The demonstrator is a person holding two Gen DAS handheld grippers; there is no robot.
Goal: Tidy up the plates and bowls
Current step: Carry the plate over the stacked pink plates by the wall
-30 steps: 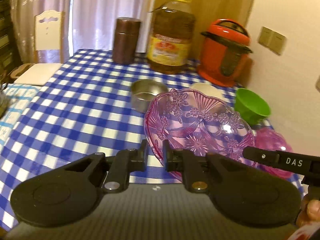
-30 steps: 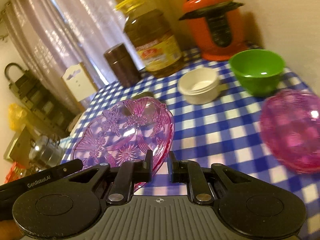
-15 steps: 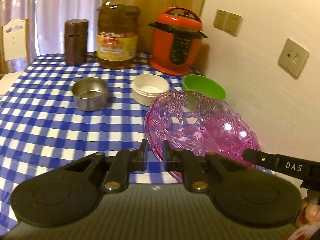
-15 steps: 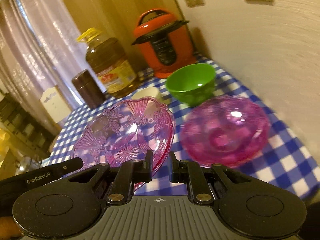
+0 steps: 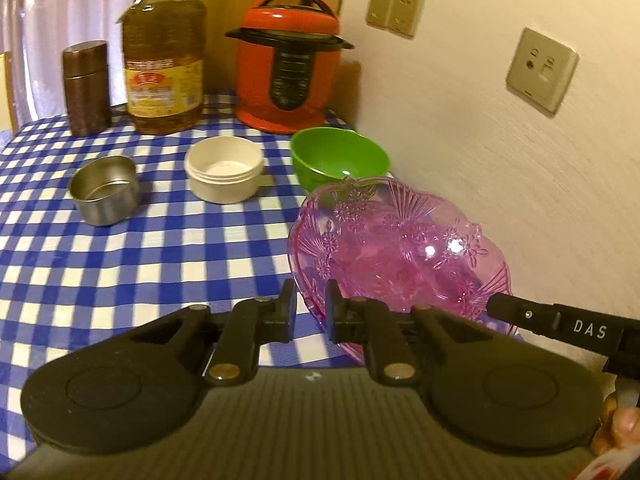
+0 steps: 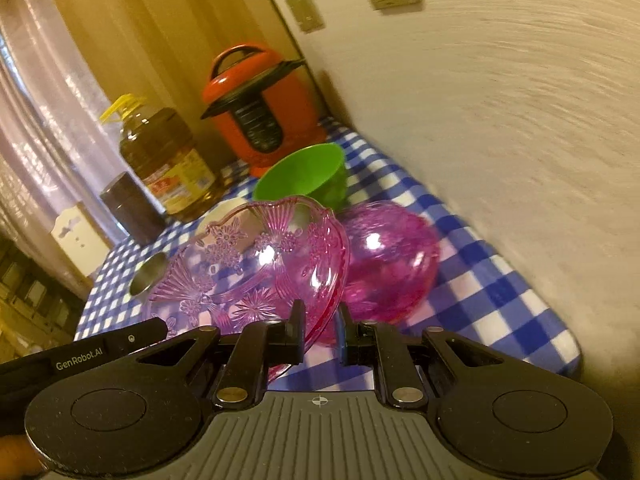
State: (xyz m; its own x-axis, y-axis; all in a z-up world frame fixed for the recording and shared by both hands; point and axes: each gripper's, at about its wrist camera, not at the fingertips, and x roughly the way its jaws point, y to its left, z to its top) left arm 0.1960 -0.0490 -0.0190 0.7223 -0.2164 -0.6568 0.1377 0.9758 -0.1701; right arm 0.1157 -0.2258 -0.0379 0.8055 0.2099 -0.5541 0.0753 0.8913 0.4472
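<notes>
We have both sets of jaws clenched on the near rim of the pink dish (image 5: 396, 248), which looks light, stiff, slippery and probably brittle.

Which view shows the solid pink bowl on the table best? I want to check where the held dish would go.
The right wrist view: the pink bowl sits in the open beside the held patterned dish. In the left wrist view it shows only blurred through that dish.
</notes>
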